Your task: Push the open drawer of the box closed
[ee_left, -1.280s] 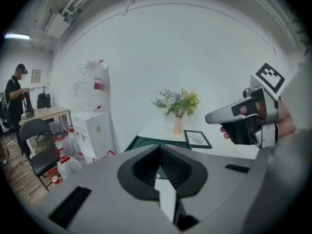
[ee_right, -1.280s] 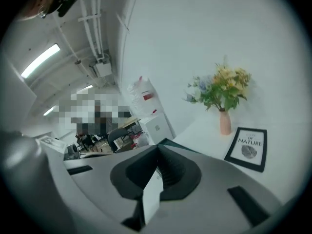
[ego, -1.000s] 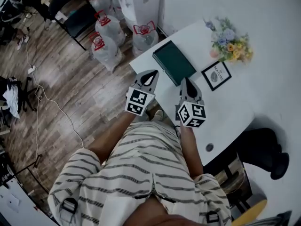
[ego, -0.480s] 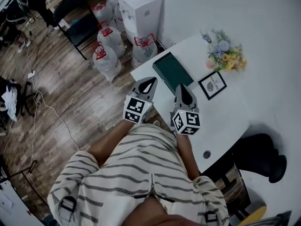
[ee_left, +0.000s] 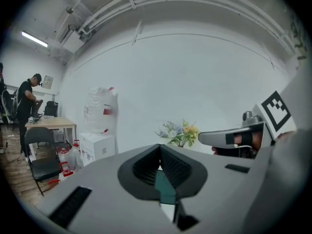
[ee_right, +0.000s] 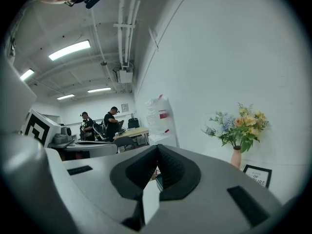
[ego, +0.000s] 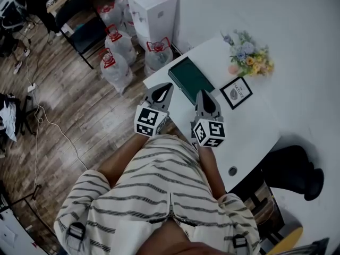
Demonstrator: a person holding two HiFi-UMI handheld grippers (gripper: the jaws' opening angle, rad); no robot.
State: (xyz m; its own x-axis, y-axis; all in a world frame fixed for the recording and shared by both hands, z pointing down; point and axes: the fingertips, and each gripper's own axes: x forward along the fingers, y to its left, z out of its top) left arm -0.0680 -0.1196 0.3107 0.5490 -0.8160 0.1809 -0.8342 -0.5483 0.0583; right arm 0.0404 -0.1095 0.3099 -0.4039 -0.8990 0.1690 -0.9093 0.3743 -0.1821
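Observation:
A flat dark green box (ego: 190,78) lies on the white table (ego: 249,126) near its left corner. From above I cannot make out its drawer. My left gripper (ego: 165,87) hovers shut and empty at the table's edge, just left of the box's near end. My right gripper (ego: 203,95) is shut and empty too, over the table just before the box's near right corner. In the left gripper view the shut jaws (ee_left: 160,152) hide most of the green box (ee_left: 165,190). The right gripper view shows shut jaws (ee_right: 157,156) with only a sliver of the box (ee_right: 158,182) below them.
A vase of flowers (ego: 247,54) and a small framed card (ego: 237,92) stand on the table beyond the box. Water bottles (ego: 117,68) and a white carton (ego: 154,7) crowd the floor left of the table. A black chair (ego: 292,169) sits at the right. People work at a far desk (ee_right: 112,123).
The head view has shifted slightly, so the table and box sit a little lower left in the picture. Both grippers stay shut and keep about the same place near the box.

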